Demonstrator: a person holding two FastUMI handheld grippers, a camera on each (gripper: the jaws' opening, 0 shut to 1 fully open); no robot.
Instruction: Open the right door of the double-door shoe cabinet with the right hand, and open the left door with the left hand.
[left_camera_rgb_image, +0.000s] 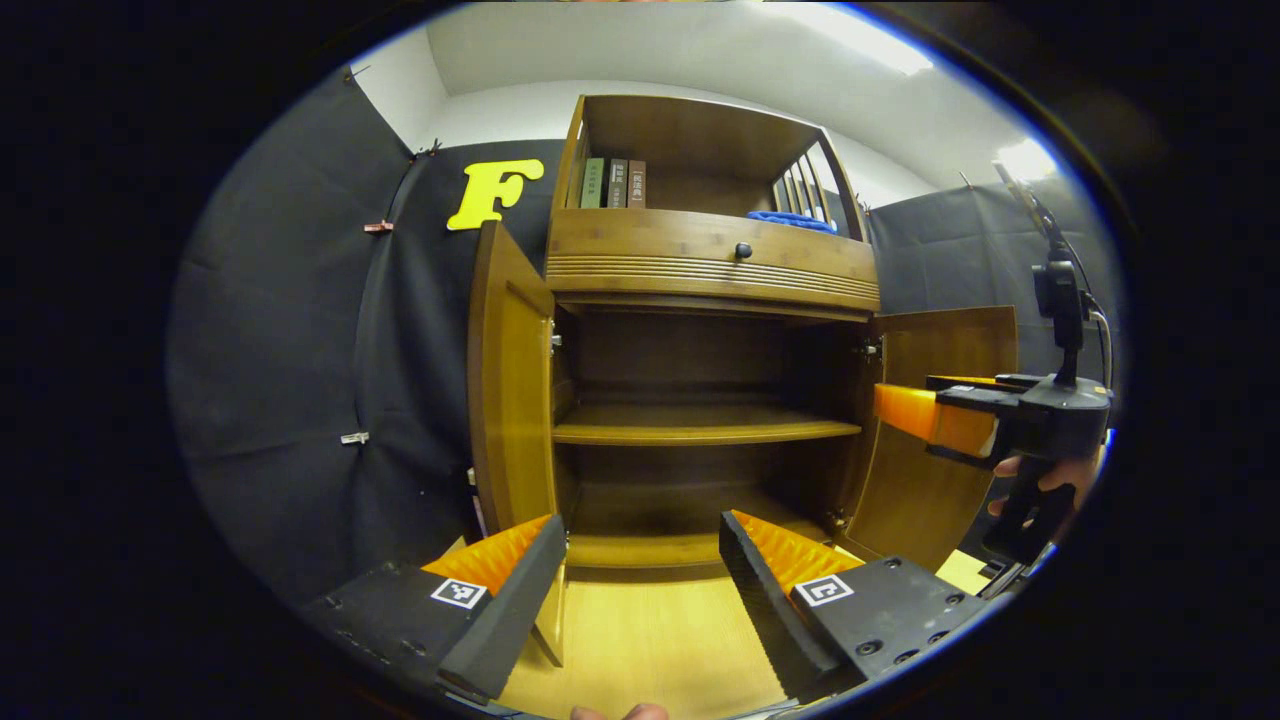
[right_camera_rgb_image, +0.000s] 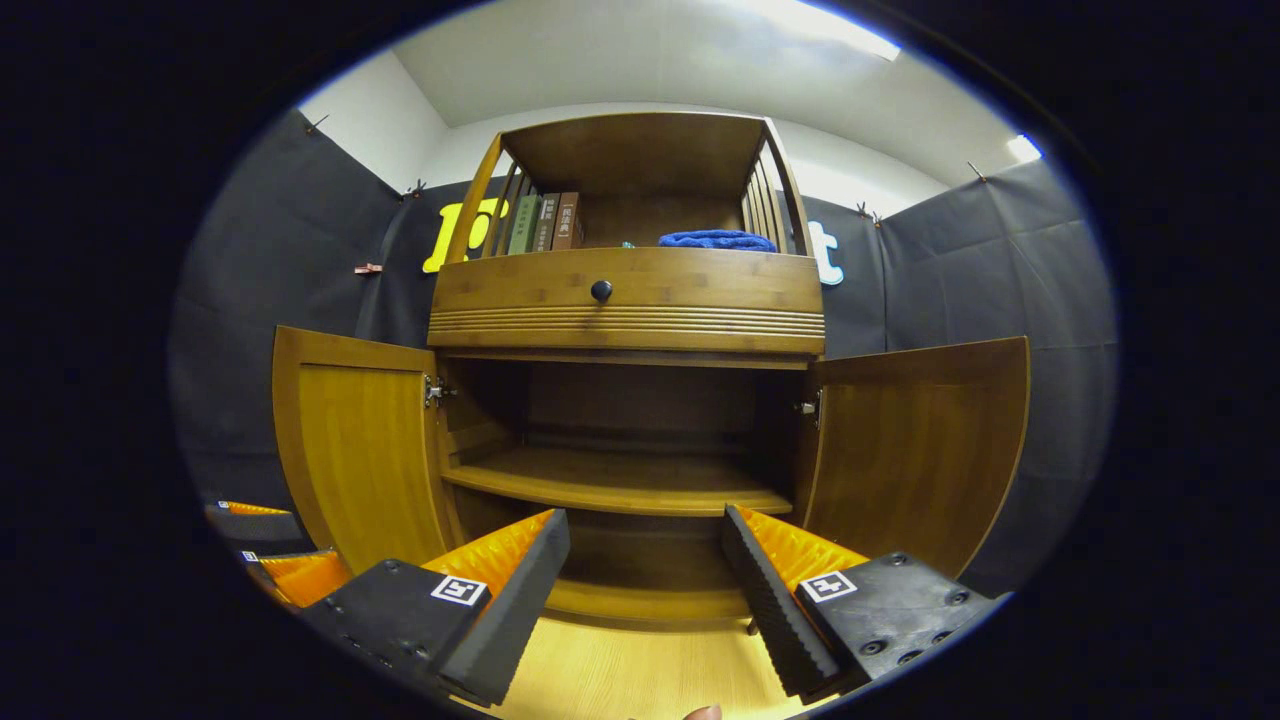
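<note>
Your shoe cabinet sits dead ahead in the right gripper view, against the black cloth wall, and both of its doors are swung out already; the left door hangs open to one side, the right door to the other, both roughly square to the front. Behind them you've got the inner shelf running across the dark compartment, nothing on it that I can make out; above the doors there's a drawer with a round dark knob.

Your right gripper is spread wide, holding nothing, parked in front of the lower compartment, apart from both doors. Your left gripper is the same deal in the left gripper view: fingers wide apart, nothing between them, just in front of the cabinet's bottom edge; the left door stands edge-on just beside its left finger. From there you can also see the right gripper off to the side near the right door, with your hand wrapped round its handle.

Up top, a few books stand at the left of the open shelf; a folded blue cloth lies at the right. Light wooden floor underneath.
</note>
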